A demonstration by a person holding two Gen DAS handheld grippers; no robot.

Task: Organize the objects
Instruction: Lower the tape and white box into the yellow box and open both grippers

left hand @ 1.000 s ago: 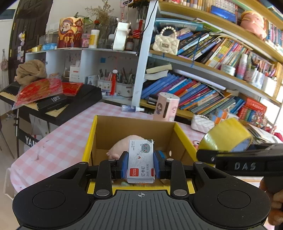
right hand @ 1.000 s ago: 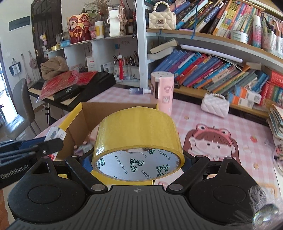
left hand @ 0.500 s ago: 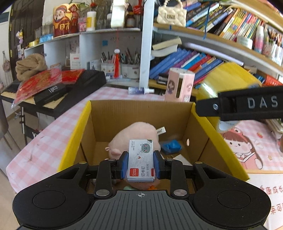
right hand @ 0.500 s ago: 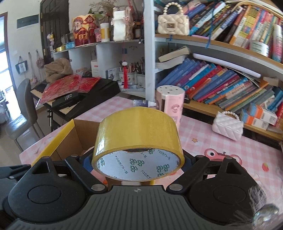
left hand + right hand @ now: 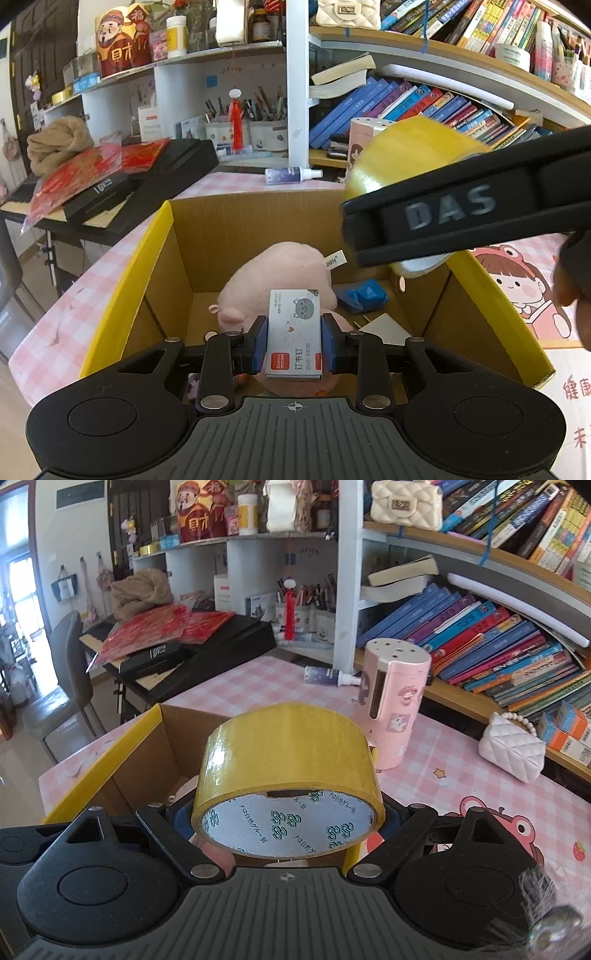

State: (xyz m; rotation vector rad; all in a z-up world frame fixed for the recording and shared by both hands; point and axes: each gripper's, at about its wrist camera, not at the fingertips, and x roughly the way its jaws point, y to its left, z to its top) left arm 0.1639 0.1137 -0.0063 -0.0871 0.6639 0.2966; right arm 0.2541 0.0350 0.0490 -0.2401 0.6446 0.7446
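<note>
My left gripper (image 5: 294, 341) is shut on a small grey staple box (image 5: 294, 334) and holds it over the open cardboard box with yellow flaps (image 5: 122, 295). Inside the box lie a pink plush pig (image 5: 280, 269), a blue item (image 5: 364, 295) and a white card (image 5: 384, 326). My right gripper (image 5: 288, 812) is shut on a roll of yellow tape (image 5: 290, 753), held above the box's right side (image 5: 110, 760). In the left wrist view the tape (image 5: 402, 158) and the right gripper's finger (image 5: 461, 214) hang over the box's far right corner.
A pink cylinder holder (image 5: 391, 701), a small spray bottle (image 5: 328, 674) and a white quilted purse (image 5: 511, 747) stand on the pink checked tablecloth (image 5: 236, 679). Bookshelves (image 5: 480, 635) rise behind. A black keyboard with red packets (image 5: 110, 181) is at the left.
Both grippers have moved forward over the box. The right gripper with the tape has swung leftward to above the box's right corner. Both grips are unchanged.
</note>
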